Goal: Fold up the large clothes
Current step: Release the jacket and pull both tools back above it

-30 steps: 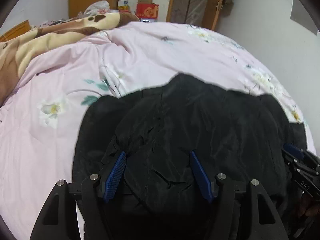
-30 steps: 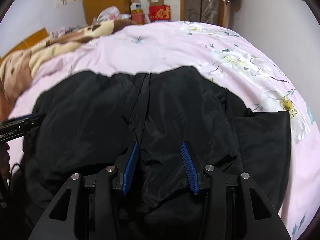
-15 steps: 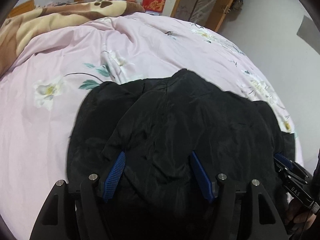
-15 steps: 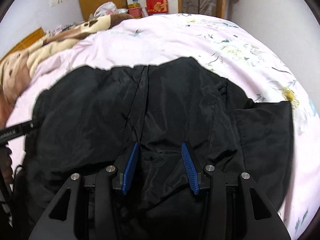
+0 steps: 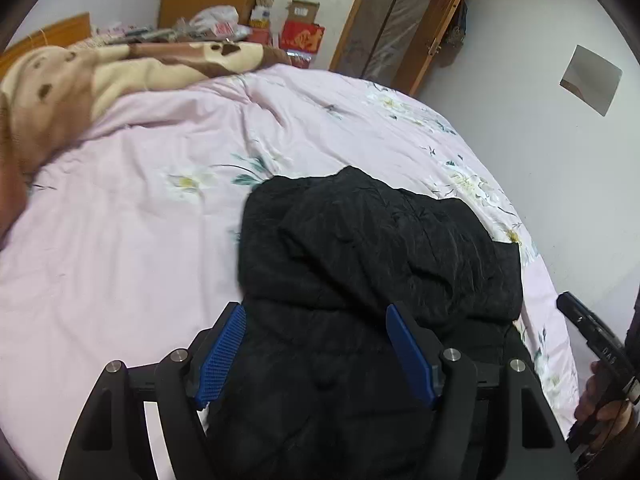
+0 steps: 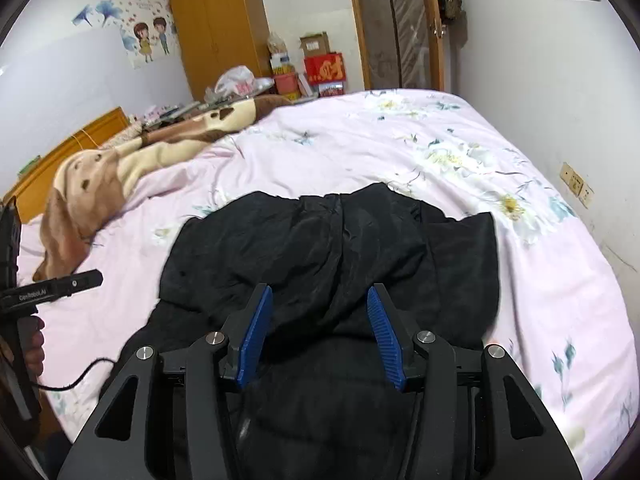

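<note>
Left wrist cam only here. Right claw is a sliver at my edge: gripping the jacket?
Observer: No. The right claw has open jaws that have just been opening; the black jacket shows in the gap, unpinched.
Operator: Jacket's far right side?
Observer: It lies spread flat on the pink quilt, toward the wall.
Operator: Anything trailing from my left claw?
Observer: A black cable trails from it across the quilt's edge.
</note>
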Available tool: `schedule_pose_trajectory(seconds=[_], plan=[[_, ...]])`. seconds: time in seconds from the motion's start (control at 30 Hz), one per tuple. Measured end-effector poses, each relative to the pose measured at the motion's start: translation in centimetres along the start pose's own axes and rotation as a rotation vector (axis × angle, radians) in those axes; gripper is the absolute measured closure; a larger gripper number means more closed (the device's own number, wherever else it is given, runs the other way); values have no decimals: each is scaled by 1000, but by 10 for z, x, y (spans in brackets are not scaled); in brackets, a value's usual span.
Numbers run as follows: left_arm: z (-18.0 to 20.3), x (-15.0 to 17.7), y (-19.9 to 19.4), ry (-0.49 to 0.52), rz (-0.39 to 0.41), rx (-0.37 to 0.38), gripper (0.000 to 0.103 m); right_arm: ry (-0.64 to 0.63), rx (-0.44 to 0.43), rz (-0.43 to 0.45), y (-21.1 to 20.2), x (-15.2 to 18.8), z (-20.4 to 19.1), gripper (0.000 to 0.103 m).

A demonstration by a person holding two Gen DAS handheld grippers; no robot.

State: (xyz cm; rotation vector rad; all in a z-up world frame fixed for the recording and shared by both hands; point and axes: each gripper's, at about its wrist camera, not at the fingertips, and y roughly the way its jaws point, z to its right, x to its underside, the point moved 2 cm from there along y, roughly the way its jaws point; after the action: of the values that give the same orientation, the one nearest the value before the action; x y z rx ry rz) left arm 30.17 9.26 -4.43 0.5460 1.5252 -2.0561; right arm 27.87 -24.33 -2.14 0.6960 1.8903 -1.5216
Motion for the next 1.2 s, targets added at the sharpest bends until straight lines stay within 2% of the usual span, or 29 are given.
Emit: schedule_pose_trajectory(seconds=[0.37, 0.43, 0.57, 0.7, 0.73, 0.77, 0.83, 1.0, 1.03, 1.2], plan=[[-28, 74, -95, -6, 11, -16, 30, -5, 27, 40, -97, 48, -10, 52], [-40, 88, -111, -4, 2, -31, 30, 9, 34, 48, -116, 58, -8, 52], [-61, 107, -145, 34, 4, -113, 30, -2, 49, 64, -145, 74, -6, 49], [-72, 123, -171, 25, 43, -113, 26, 3, 56, 75, -168, 90, -2, 47], [-74, 129, -172, 13, 45, -115, 20, 3, 65, 71, -171, 95, -3, 44], [-75, 133, -170, 6, 43, -113, 17, 5, 74, 67, -172, 100, -1, 43], [-74, 149, -158, -2, 9, -96, 17, 25, 111, 41, -172, 118, 4, 39], [-64, 184, -117, 5, -87, -53, 17, 112, 164, -10, -163, 165, 26, 39], [-64, 191, -106, -4, -119, -60, 17, 129, 182, -23, -161, 174, 32, 39], [-61, 214, -76, -17, -174, -65, 17, 194, 220, -89, -143, 208, 60, 39]])
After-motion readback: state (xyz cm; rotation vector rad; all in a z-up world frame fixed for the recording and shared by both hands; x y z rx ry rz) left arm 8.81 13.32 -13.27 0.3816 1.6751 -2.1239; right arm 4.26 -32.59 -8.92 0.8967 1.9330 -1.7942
